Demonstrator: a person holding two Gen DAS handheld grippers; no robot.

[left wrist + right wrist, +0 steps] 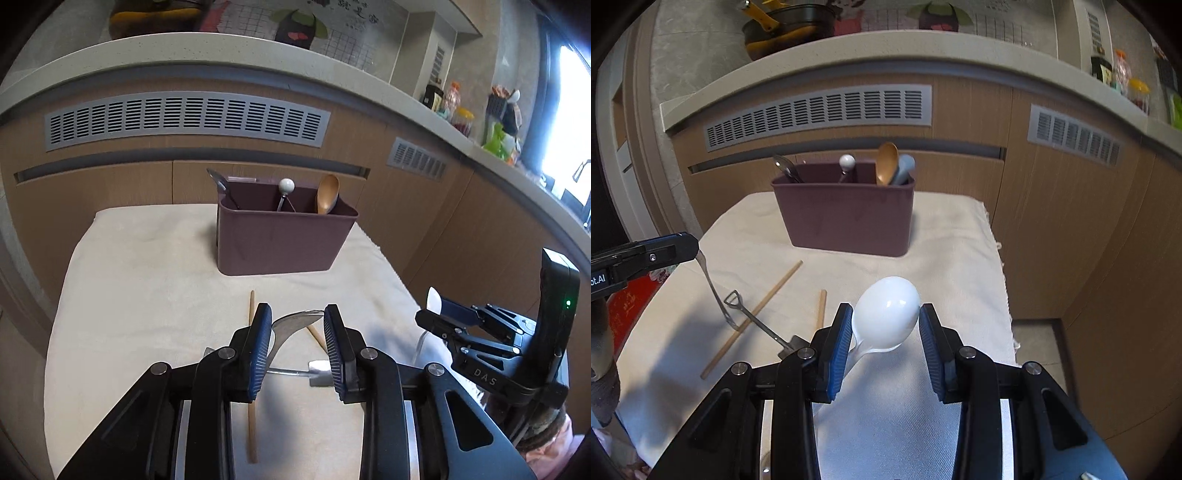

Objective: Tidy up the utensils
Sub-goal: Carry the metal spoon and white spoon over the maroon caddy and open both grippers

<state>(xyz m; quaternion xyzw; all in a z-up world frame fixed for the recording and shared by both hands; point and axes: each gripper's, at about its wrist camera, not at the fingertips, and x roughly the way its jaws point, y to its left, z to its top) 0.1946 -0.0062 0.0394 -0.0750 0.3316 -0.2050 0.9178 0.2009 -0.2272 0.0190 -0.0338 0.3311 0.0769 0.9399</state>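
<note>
A maroon utensil holder point(282, 240) point(846, 218) stands at the back of the cloth-covered table with several utensils in it. My left gripper point(297, 343) is shut on a metal spoon point(295, 325), its handle hanging down in the right wrist view point(713, 291). My right gripper point(884, 339) is shut on a white spoon point(888, 312), its bowl raised; the gripper also shows in the left wrist view point(443, 314). Two wooden chopsticks point(753, 317) point(822, 308) and a small shovel-shaped metal spoon point(757, 319) lie on the cloth.
The white cloth point(147, 295) covers a small table set against wooden cabinets with grey vents point(184, 118). A counter ledge above holds jars and bottles point(461, 110). The table's right edge point(1001, 280) drops to the floor.
</note>
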